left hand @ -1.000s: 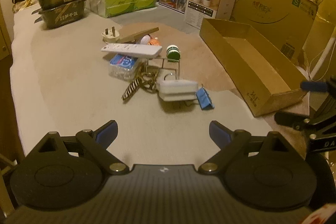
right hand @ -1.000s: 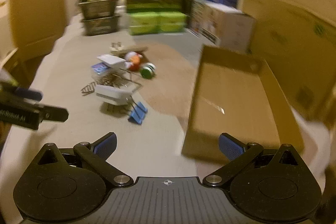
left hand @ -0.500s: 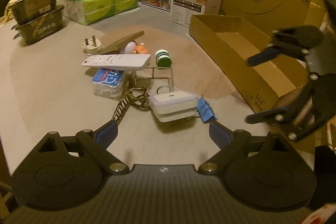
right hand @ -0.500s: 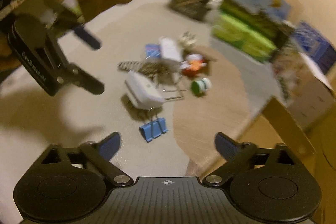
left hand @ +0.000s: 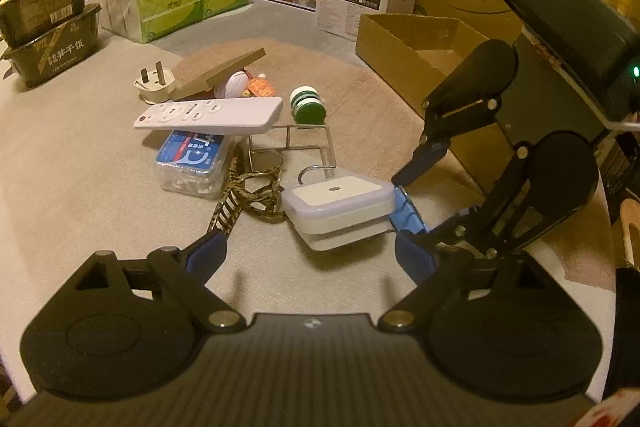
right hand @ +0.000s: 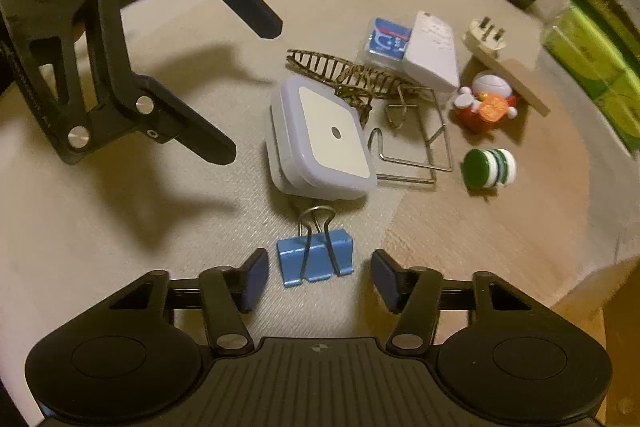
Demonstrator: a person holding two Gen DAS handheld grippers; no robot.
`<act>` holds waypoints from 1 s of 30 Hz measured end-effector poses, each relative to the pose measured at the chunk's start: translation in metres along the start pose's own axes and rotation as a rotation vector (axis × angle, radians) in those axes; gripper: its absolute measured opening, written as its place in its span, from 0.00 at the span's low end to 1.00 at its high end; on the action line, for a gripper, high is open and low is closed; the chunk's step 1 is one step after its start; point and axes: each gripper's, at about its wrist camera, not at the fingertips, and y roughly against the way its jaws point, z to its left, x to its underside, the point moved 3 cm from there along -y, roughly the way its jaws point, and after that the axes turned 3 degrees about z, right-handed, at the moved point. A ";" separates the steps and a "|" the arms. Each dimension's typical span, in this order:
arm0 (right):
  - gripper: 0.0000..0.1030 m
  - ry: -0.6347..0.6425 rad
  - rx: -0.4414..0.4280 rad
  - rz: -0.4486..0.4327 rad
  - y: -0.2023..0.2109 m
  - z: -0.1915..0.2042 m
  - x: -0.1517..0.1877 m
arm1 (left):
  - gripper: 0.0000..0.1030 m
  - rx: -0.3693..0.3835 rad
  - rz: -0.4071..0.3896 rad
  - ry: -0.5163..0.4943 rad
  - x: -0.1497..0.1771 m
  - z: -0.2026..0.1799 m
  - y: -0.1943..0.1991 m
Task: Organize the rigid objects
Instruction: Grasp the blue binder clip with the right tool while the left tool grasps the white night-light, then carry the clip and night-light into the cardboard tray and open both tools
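Open cloth at table (right hand: 100, 227) near edge. Pile mid-table crowded: night light (right hand: 320, 143) touching blue binder clip (right hand: 316, 259) handles, wire rack (right hand: 416, 139) just behind. Cardboard box (left hand: 420, 47) blocks right edge.

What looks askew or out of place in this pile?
The remote lies propped across the blue-labelled plastic box, not flat. A cardboard slab leans tilted over the toy figure beside the plug. A patterned strap tangles through the wire rack. Nothing looks spilled or broken.

Blue binder clip (right hand: 315, 257) flat on cloth, beside white night-light (right hand: 320, 143)
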 end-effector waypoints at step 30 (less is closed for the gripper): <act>0.39 -0.674 0.339 -0.312 0.093 -0.022 0.057 | 0.61 -0.128 -0.057 0.168 -0.011 -0.028 -0.019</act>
